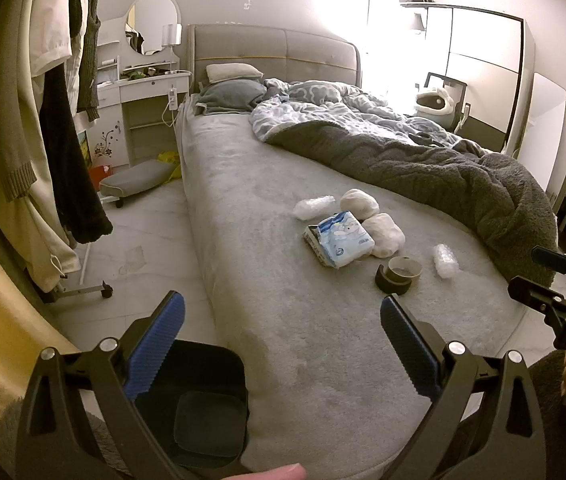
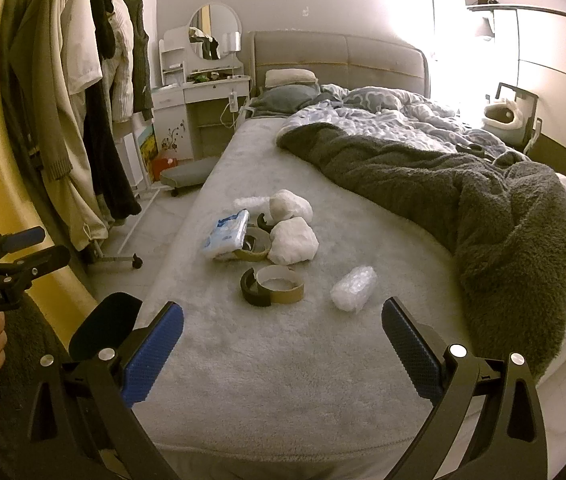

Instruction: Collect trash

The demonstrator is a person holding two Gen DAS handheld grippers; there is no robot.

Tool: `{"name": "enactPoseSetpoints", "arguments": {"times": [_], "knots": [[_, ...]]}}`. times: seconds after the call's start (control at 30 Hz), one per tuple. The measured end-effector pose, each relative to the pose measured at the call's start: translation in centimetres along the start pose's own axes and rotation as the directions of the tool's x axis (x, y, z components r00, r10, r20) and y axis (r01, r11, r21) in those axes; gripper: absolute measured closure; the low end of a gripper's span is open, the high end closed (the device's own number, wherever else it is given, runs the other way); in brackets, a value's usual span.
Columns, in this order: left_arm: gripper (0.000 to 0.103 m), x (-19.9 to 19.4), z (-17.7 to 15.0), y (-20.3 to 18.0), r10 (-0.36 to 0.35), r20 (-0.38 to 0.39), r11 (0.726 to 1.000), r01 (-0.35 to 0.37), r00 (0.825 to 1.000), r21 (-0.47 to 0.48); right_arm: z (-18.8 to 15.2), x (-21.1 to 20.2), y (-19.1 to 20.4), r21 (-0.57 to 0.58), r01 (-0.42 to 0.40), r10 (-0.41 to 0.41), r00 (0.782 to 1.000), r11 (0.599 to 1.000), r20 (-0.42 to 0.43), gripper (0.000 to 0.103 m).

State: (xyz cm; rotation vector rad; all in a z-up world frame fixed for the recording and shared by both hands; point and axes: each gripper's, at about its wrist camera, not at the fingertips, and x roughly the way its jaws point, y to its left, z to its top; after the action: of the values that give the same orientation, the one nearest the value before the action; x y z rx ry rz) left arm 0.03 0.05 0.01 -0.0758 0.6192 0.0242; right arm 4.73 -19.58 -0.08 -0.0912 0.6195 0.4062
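Trash lies in a cluster on the grey bed [image 1: 267, 240] [image 2: 243, 360]: a blue and white tissue pack [image 1: 341, 242] [image 2: 227, 236], two white crumpled wads [image 1: 383, 234] [image 2: 293, 240], two bubble-wrap pieces [image 1: 445, 260] [image 2: 353, 288] and an empty tape roll [image 1: 399, 274] [image 2: 273, 286]. A black bin [image 1: 199, 404] stands on the floor at the bed's near left corner, under my left gripper [image 1: 283, 344]. That gripper is open and empty. My right gripper [image 2: 283, 346] is open too, hovering short of the tape roll.
A dark fleece blanket [image 2: 463, 208] and patterned duvet [image 1: 343, 112] cover the bed's right half. A clothes rack [image 2: 83, 120] on wheels stands left of the bed, with a white dressing table [image 1: 143, 92] and a low padded stool [image 1: 135, 180] beyond.
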Motion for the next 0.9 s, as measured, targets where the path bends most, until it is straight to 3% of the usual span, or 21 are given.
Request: {"name": "enactPoseSetpoints", "arguments": {"times": [0.9], "knots": [[0.003,-0.2,-0.9,0.8,0.006,0.004,1.0,-0.006,1.0,-0.008,-0.2,-0.1,-0.1,-0.007,0.019,-0.019,1.0,1.0,-0.014,0.003]]}}
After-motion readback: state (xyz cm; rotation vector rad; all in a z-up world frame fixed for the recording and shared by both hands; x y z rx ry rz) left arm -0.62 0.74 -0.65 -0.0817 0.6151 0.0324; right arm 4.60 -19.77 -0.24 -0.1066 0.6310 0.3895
